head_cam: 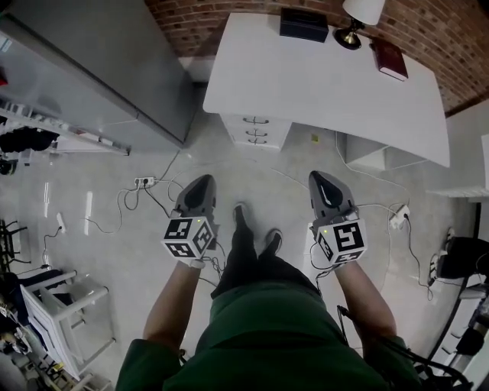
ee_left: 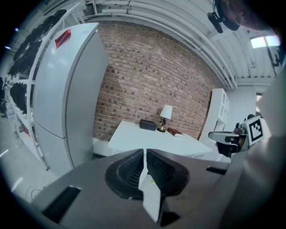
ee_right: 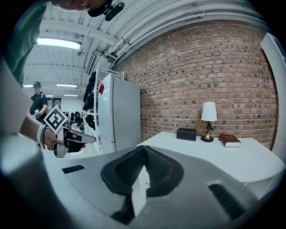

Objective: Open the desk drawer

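Note:
The white desk (head_cam: 321, 76) stands against a brick wall ahead of me. Its drawer unit (head_cam: 256, 131) sits under the left end, with three drawers, all closed, each with a metal handle. My left gripper (head_cam: 200, 183) and right gripper (head_cam: 321, 179) hover side by side over the floor, well short of the drawers. Both are shut with nothing held. In the left gripper view the jaws of the left gripper (ee_left: 145, 154) meet, pointing at the desk (ee_left: 147, 138). The right gripper (ee_right: 144, 152) looks the same, facing the desk (ee_right: 214, 154).
On the desk are a black box (head_cam: 303, 23), a lamp (head_cam: 355, 23) and a red book (head_cam: 390, 59). A grey fridge (head_cam: 99, 69) stands at the left. A power strip (head_cam: 144, 182) with cables lies on the floor. A white rack (head_cam: 65, 313) is at lower left.

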`<state>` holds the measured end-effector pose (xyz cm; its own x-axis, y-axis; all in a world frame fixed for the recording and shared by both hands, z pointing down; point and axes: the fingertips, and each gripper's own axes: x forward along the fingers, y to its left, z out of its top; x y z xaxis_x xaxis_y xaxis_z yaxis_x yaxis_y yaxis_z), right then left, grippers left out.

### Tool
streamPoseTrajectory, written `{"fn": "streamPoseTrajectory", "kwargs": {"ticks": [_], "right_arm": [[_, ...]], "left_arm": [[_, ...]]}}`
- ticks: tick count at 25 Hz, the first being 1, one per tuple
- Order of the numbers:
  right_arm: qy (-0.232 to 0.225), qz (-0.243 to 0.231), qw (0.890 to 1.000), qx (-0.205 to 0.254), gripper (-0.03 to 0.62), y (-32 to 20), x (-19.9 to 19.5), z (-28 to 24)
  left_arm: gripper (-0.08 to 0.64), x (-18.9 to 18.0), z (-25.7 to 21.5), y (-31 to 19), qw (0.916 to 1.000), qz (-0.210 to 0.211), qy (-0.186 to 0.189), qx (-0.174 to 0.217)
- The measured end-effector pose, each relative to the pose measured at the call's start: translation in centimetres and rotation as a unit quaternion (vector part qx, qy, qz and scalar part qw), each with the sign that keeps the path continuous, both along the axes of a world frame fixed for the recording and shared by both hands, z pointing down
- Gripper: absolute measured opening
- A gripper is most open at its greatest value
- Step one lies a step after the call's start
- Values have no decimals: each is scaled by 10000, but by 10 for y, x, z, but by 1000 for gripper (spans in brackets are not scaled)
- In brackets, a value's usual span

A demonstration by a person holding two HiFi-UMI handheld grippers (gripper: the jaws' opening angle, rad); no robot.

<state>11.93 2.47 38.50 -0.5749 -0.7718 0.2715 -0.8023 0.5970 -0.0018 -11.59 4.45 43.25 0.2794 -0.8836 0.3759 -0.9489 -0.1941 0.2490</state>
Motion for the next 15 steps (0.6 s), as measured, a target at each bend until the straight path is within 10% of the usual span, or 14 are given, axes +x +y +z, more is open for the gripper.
{"fn": "streamPoseTrajectory", "kwargs": {"ticks": [15], "right_arm": [[309, 725, 9954, -540, 0, -63, -13, 49]], "left_arm": [[20, -16, 102, -99, 9840, 534, 1378, -998]]}}
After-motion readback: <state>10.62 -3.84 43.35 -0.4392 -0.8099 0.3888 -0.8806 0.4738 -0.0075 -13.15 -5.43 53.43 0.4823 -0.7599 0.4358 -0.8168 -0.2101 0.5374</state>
